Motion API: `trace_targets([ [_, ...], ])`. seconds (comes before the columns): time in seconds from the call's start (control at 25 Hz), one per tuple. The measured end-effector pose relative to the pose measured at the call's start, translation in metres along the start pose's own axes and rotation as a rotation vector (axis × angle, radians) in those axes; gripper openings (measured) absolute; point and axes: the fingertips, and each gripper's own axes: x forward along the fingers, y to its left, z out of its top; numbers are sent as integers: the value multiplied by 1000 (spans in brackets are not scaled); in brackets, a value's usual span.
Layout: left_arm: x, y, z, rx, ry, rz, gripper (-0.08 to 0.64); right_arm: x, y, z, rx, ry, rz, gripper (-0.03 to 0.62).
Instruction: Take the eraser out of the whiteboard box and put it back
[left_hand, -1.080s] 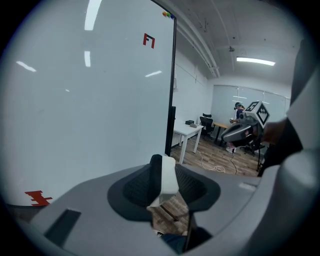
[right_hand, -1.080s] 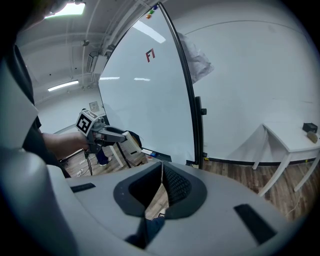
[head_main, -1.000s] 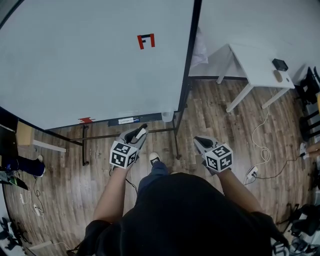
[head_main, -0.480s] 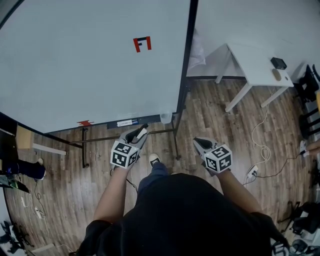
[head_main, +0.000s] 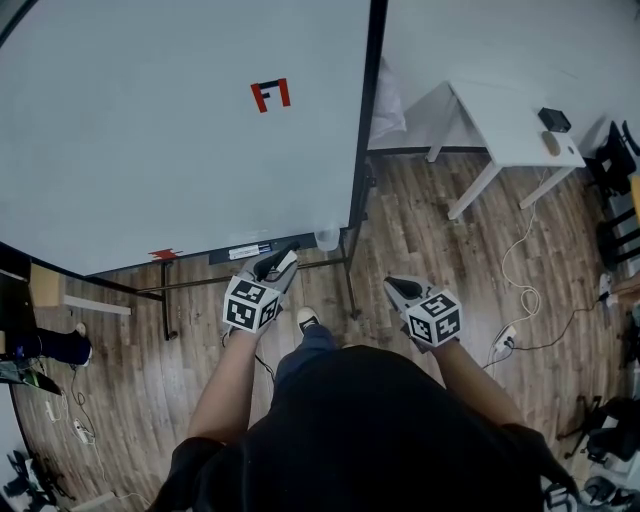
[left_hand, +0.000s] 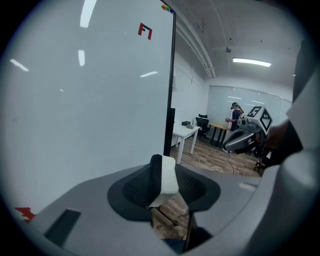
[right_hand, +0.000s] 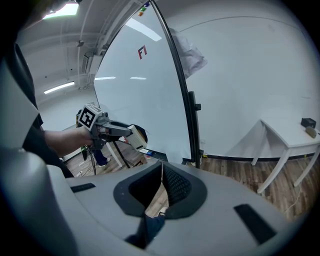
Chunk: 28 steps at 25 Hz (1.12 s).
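Holding: the left gripper (left_hand: 161, 166) has its jaws closed on the eraser (left_hand: 169, 178), a white block with a dark felt side.
Right gripper (right_hand: 162, 172): closed on nothing, kept low beside the person.
Change: in the last second the left gripper has moved a little toward the whiteboard box (head_main: 238, 250), the dark tray under the whiteboard (head_main: 180, 130).
Eraser's place: in the air near the box, not in it.
Meaning: the taking out looks done, and the putting back seems to be starting.
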Motion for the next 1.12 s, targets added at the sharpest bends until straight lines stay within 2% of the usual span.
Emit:
trace_targets([
  [0.44,30,4,25,25,-3,-35,155,11,-13,3,24,5,4,2],
  [1.12,81,3,42,35,-3,-98,155,11,-42,-7,78,24,-43,2],
])
